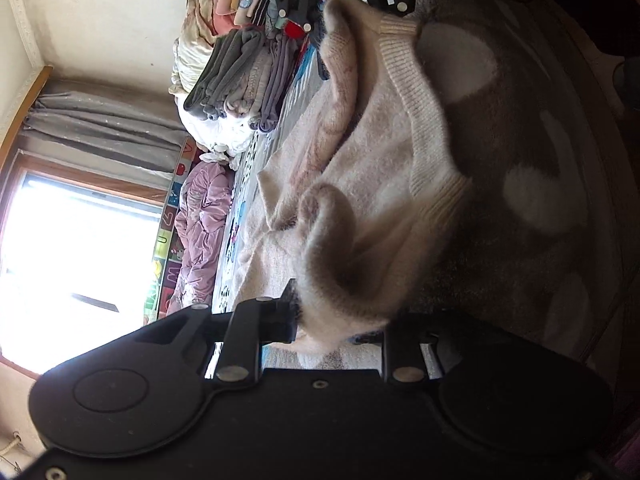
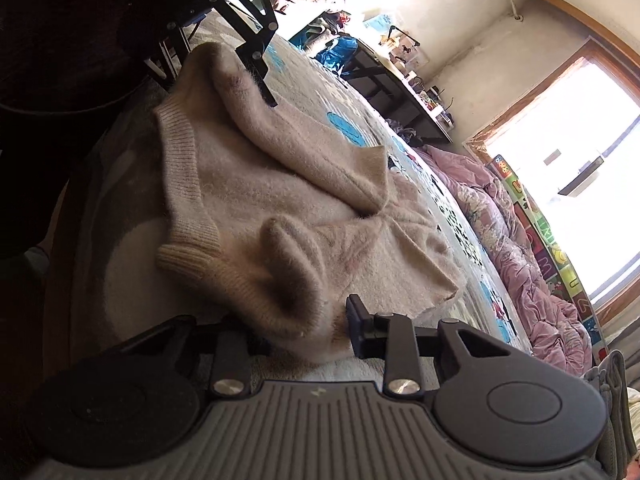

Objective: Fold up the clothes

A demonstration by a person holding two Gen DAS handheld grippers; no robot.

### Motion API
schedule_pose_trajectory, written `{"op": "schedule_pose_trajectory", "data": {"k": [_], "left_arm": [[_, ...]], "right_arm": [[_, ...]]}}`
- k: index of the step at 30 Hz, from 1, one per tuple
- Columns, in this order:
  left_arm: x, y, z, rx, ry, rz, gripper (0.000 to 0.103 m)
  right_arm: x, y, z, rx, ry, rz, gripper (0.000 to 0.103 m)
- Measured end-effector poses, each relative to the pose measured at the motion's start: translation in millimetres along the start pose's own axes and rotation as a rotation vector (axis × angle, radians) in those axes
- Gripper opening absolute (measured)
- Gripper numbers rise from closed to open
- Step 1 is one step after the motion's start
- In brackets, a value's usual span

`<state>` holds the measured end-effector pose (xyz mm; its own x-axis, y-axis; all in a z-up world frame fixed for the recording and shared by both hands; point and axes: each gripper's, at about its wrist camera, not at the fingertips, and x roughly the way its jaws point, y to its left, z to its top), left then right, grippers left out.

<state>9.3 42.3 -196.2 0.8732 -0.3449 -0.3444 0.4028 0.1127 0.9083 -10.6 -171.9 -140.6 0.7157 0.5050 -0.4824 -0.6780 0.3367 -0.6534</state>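
A fluffy beige sweater (image 1: 380, 152) (image 2: 248, 184) with a ribbed hem lies crumpled on the bed. In the left wrist view my left gripper (image 1: 340, 320) is shut on a raised bunch of the sweater near the hem. In the same view my right gripper (image 1: 340, 4) shows at the top, holding the far end of the hem. In the right wrist view my right gripper (image 2: 308, 336) pinches a lifted fold of the sweater between its fingers. There my left gripper (image 2: 216, 60) grips the opposite end at the top.
The sweater rests on a grey blanket with white patches (image 1: 540, 160) (image 2: 120, 248). A stack of folded grey clothes (image 1: 240, 76) stands at the bed's far side, and a pink quilt (image 2: 520, 260) lies by the window. A dark cluttered table (image 2: 400, 92) stands past the bed.
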Motion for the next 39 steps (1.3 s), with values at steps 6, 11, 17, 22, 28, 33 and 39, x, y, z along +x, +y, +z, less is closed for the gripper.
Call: {"op": "schedule_pose_trajectory", "data": {"k": [6, 11, 17, 22, 28, 33, 39], "left_arm": [[-59, 11, 17, -0.023, -0.075, -0.052, 0.02], [-90, 63, 19, -0.237, -0.122, -0.201, 0.022], [-65, 138, -7, -0.615, -0.169, -0.307, 0.024], [-22, 173, -46, -1.005, -0.258, -0.326, 0.024], [33, 195, -75, -1.333, -0.347, -0.366, 0.023], [76, 210, -103, -1.559, -0.351, -0.375, 0.022], [135, 211, -152, -1.831, -0.247, -0.43, 0.021]], "right_arm": [[-61, 13, 12, -0.014, -0.061, 0.073, 0.032], [-107, -16, 26, 0.12, -0.119, 0.154, 0.032], [-99, -101, 22, 0.468, -0.205, 0.174, 0.032], [-66, -151, -10, 0.804, -0.283, 0.229, 0.033], [-13, -196, -54, 1.188, -0.336, 0.341, 0.033], [37, -228, -90, 1.44, -0.383, 0.373, 0.03], [108, -262, -119, 1.635, -0.407, 0.385, 0.028]]}}
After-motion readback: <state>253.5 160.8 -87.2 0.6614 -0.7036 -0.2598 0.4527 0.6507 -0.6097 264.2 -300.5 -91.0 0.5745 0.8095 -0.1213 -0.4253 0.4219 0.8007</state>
